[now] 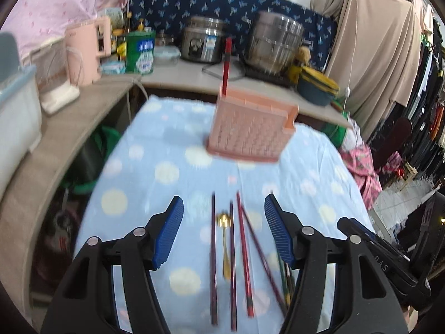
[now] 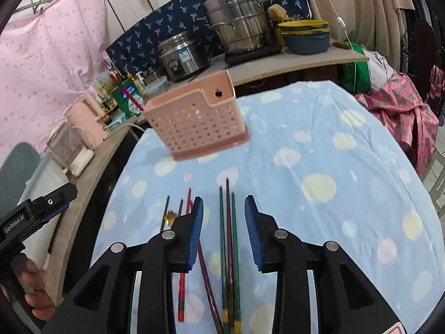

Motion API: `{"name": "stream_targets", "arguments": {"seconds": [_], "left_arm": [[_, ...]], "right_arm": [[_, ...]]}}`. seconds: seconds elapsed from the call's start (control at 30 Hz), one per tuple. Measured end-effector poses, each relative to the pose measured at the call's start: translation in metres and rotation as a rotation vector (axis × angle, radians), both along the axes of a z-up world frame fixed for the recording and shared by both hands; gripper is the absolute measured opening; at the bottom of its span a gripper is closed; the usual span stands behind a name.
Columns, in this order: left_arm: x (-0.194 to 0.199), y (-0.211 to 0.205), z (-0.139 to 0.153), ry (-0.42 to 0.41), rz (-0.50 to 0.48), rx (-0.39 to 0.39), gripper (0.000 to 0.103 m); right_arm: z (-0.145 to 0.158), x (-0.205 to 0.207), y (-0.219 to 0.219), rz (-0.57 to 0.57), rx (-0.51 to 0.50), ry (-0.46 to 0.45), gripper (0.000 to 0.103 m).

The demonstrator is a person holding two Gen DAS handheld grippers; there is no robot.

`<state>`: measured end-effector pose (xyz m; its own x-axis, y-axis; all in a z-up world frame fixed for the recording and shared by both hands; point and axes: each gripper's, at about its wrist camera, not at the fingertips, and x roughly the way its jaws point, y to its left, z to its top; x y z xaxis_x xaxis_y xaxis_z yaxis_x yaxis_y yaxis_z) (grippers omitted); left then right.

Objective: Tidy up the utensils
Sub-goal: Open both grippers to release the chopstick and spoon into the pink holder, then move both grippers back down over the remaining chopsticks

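A pink perforated utensil holder (image 1: 250, 130) stands on the blue dotted cloth, with one red chopstick (image 1: 225, 65) upright in it; the holder also shows in the right wrist view (image 2: 196, 119). My left gripper (image 1: 224, 232) is open above several dark and red chopsticks (image 1: 244, 253) and a small gold spoon (image 1: 225, 239) lying on the cloth. My right gripper (image 2: 224, 229) is open above green and dark chopsticks (image 2: 229, 250); red and purple chopsticks (image 2: 182, 292) lie by its left finger. Both grippers are empty.
A counter behind holds a rice cooker (image 1: 204, 41), a steel steamer pot (image 1: 274, 44), a green tin (image 1: 140, 51), a pink kettle (image 1: 83, 50) and yellow-blue bowls (image 2: 304, 34). The other gripper's body shows at the left edge (image 2: 33, 217).
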<state>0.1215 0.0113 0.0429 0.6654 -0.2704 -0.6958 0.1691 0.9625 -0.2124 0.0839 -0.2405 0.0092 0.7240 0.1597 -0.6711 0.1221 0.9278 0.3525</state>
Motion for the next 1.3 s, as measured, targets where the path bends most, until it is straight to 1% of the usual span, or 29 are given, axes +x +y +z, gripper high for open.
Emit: {"name": "stream_targets", "arguments": {"seconds": [0.1,0.23,0.3,0.43,0.6,0.83,0.87,0.93,1.07,1.3], "left_arm": [[-0.023,0.002,-0.026,0.052,-0.001,0.013,0.058],[-0.052,0.004,-0.059,0.11,0.0,0.049,0.058],[-0.063,0.004,-0.071,0.123,0.002,0.077,0.058],[-0.076,0.005,-0.091,0.165,0.009,0.074,0.058],[-0.085,0.001,-0.105,0.158,0.004,0.104,0.058],[-0.083,0.002,-0.117,0.169,0.021,0.1,0.057],[-0.083,0.002,-0.119,0.171,0.024,0.101,0.057],[-0.081,0.003,-0.122,0.179,0.027,0.099,0.057],[-0.079,0.003,-0.126,0.179,0.028,0.108,0.057],[-0.077,0.001,-0.136,0.186,0.028,0.143,0.051]], "right_arm": [[-0.021,-0.029,0.009,0.019,-0.03,0.05,0.031],[-0.044,-0.061,0.02,0.038,-0.104,0.085,0.031],[-0.056,-0.074,0.023,0.046,-0.118,0.104,0.031],[-0.075,-0.088,0.025,0.052,-0.128,0.146,0.031],[-0.083,-0.094,0.029,0.059,-0.133,0.147,0.031],[-0.092,-0.091,0.041,0.098,-0.153,0.158,0.03],[-0.094,-0.09,0.042,0.101,-0.153,0.163,0.028],[-0.098,-0.089,0.042,0.103,-0.155,0.173,0.027],[-0.101,-0.088,0.042,0.101,-0.16,0.181,0.02],[-0.103,-0.089,0.044,0.103,-0.196,0.176,0.016]]}}
